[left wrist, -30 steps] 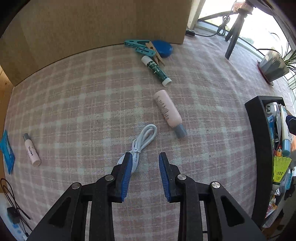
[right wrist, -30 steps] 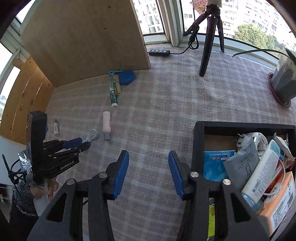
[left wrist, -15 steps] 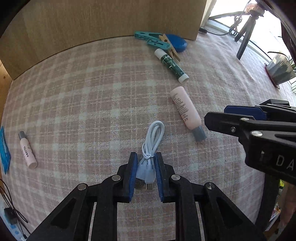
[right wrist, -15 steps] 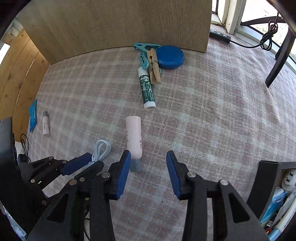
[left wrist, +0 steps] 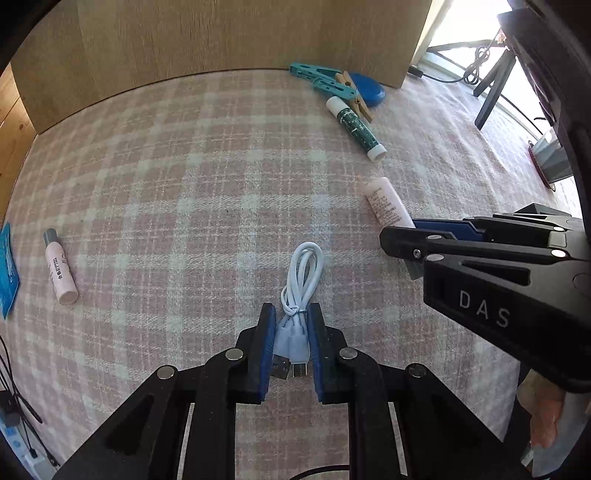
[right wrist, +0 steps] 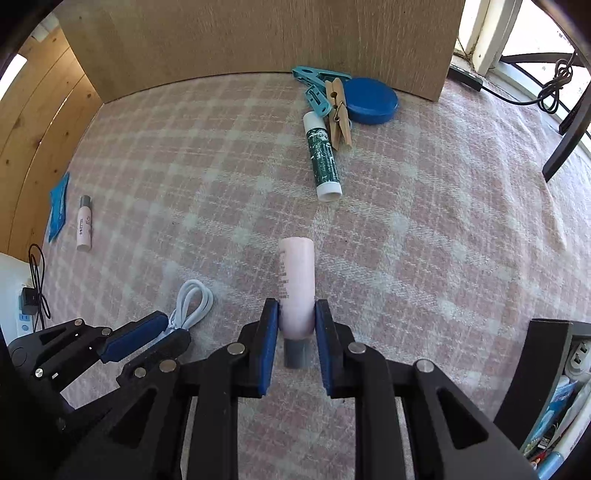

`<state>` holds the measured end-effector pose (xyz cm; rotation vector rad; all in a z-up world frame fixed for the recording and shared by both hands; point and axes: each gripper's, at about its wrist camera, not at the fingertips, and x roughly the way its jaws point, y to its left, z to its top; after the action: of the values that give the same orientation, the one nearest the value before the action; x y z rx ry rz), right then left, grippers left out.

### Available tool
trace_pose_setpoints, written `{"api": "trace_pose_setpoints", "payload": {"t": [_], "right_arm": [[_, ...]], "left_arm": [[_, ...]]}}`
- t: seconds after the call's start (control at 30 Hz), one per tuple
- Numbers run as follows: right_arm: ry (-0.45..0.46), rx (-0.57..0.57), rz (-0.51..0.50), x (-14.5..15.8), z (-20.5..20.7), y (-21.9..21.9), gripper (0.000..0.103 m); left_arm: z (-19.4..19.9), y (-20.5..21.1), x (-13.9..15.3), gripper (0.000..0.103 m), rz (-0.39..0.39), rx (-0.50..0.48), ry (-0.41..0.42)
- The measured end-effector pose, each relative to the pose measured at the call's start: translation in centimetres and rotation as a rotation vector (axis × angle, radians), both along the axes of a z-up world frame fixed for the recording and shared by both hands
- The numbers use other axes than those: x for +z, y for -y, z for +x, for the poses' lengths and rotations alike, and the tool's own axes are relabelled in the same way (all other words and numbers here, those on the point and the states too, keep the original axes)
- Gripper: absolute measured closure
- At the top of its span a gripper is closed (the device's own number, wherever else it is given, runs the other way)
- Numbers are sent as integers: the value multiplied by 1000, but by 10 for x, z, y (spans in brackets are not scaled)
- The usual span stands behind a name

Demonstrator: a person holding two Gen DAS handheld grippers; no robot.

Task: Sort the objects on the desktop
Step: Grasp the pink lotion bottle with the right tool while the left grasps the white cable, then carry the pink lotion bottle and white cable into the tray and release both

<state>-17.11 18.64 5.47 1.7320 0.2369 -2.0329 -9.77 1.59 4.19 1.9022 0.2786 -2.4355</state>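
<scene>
The pink bottle (right wrist: 297,286) lies on the bench with its long axis running straight out between the right gripper (right wrist: 296,321) pads, which have just closed onto it (the left gripper (left wrist: 291,334) pinches the white cable (left wrist: 301,280) likewise).

Lighting and picture quality, both wrist views: we record bright daylight entering from the window (right wrist: 532,33) at upper right, where the panes blow out to white glare. We note soft, short shadows under items on the checked cloth (left wrist: 184,221). Focus is sharp across the centre. We log strong fisheye bending: the wooden board (left wrist: 221,37) bows, and dark vignetting fills the corners.
</scene>
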Motion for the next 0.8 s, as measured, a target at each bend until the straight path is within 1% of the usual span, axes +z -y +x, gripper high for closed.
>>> {"api": "trace_pose_setpoints", "payload": {"t": [0.03,0.17,0.2,0.23,0.27,0.33,0.43,0.47,0.5,0.53,0.57,0.6,0.67,0.77,0.8], "right_arm": [[-6,0,-6,5,6,-4,83],[-39,-7,-31,29,34,-27,83],[-49,-14,-40,36,42,-35,83],[-59,-21,-49,42,49,-44,83],[-68,-25,-56,48,56,-52,83],[-84,-45,-71,59,70,-70,83],[-82,-85,-92,67,89,-100,83],[-78,-98,-99,70,92,-101,83],[-73,-113,-108,71,98,-112,83],[-70,-130,-117,70,102,-120,83],[-69,-144,-126,71,107,-129,83],[-69,-159,-134,72,115,-141,83],[-76,-187,-146,74,124,-163,83],[-93,-238,-154,81,140,-198,83],[-101,-264,-154,87,152,-217,83]], "left_arm": [[11,2,2,87,6,5,-3],[46,-11,16,89,17,6,-22],[56,-15,20,94,24,3,-30],[65,-18,24,102,29,1,-34],[72,-22,28,103,32,-2,-42],[89,-32,36,103,17,-23,-63],[91,-46,50,103,-5,-60,-96],[91,-51,53,103,-26,-73,-105],[100,-55,49,99,-49,-82,-99],[102,-57,43,85,-67,-93,-71],[100,-56,39,76,-79,-87,-46],[102,-55,35,64,-89,-65,-35],[87,-52,25,65,-107,-28,1],[87,-44,8,70,-83,6,43],[90,-42,4,81,-71,13,47]]}}
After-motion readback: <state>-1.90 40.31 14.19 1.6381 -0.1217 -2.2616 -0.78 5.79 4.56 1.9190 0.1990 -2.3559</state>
